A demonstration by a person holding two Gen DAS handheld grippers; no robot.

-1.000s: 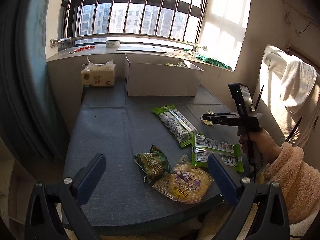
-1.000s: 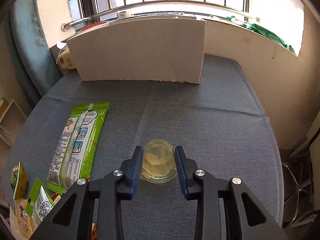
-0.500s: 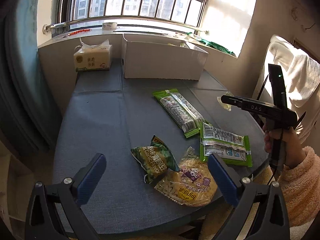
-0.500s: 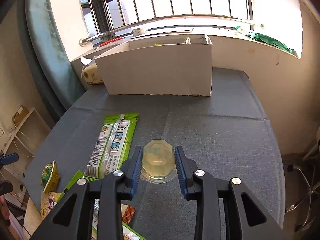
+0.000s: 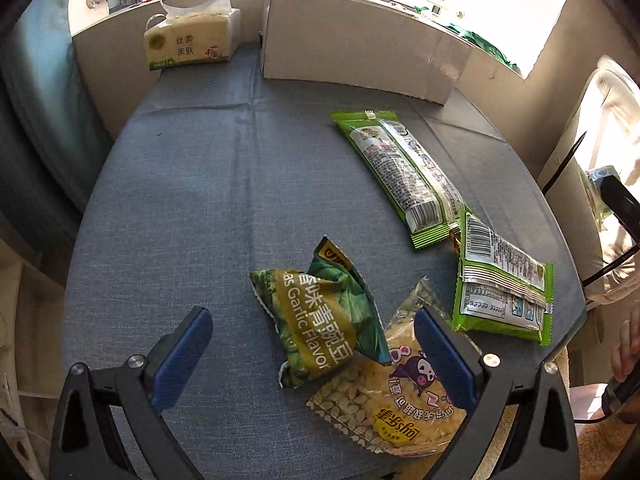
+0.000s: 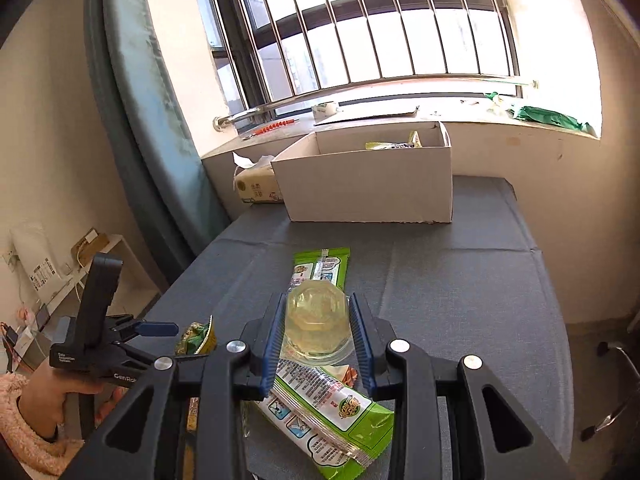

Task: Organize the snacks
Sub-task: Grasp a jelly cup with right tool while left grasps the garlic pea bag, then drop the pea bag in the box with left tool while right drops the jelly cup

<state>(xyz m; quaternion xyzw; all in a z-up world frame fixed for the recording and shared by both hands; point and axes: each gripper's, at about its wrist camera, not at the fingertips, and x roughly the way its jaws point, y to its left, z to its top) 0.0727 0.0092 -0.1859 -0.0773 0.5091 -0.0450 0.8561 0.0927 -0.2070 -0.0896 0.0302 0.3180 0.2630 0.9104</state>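
Jelly cup [image 6: 317,326] clamped upright, right tongs [image 6: 318,338]

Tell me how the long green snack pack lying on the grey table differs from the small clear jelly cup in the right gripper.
The long green snack pack is a flat, opaque, printed wrapper; the small clear jelly cup is squat, faceted and see-through. The pack lies loose on the grey table, while the cup is clamped in the right gripper and lifted off it. Both are sealed snacks, still outside the white cardboard box.
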